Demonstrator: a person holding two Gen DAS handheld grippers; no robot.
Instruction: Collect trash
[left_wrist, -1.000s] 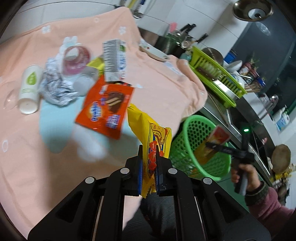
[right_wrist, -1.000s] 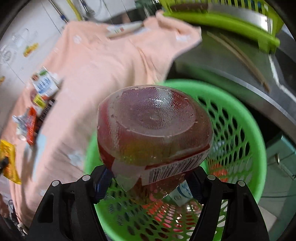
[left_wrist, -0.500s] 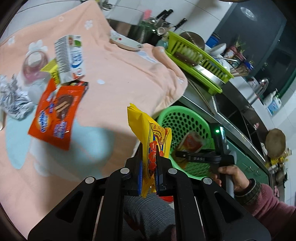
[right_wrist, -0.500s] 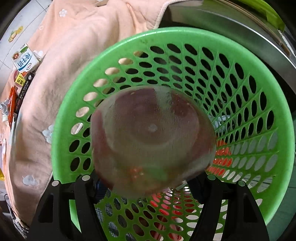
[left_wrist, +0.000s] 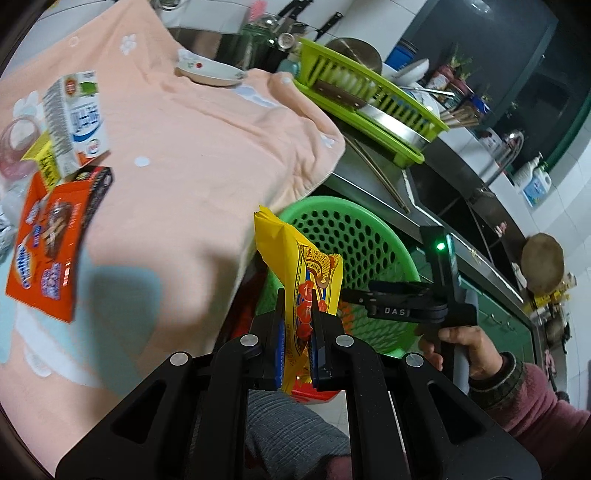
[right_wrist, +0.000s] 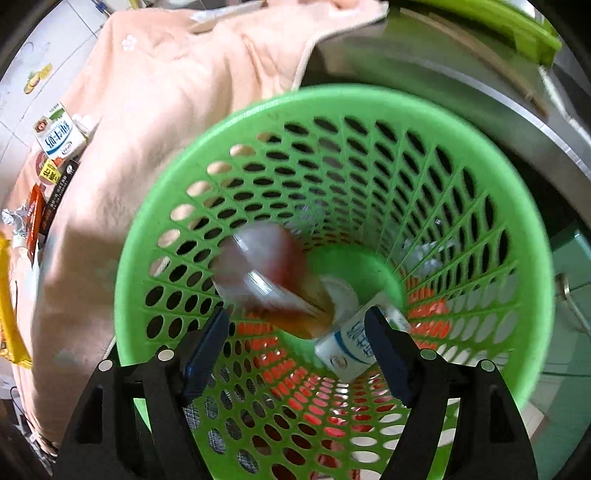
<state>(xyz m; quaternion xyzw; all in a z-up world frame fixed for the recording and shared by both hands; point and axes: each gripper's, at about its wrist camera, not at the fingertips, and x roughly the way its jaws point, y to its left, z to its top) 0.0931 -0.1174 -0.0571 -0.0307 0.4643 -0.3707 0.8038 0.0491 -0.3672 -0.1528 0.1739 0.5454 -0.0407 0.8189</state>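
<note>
A peach towel (left_wrist: 192, 147) covers the counter and hangs over its near edge, just beside the green basket (right_wrist: 480, 177). On the towel lie a milk carton (left_wrist: 75, 122), an orange snack wrapper (left_wrist: 48, 236) overlapping a yellow packet (left_wrist: 38, 157), and a shallow bowl (left_wrist: 210, 72) at the far end.

The red-labelled plastic cup (right_wrist: 269, 273), clamped between the right gripper's (right_wrist: 295, 332) pads a second ago, is now free of them and lies blurred inside the green basket (right_wrist: 524, 236), ahead of the opening, empty jaws. The left gripper (left_wrist: 297, 332), with its yellow snack packet (left_wrist: 295, 266), has drawn nearer the basket, which now shows just beyond its fingertips.
</note>
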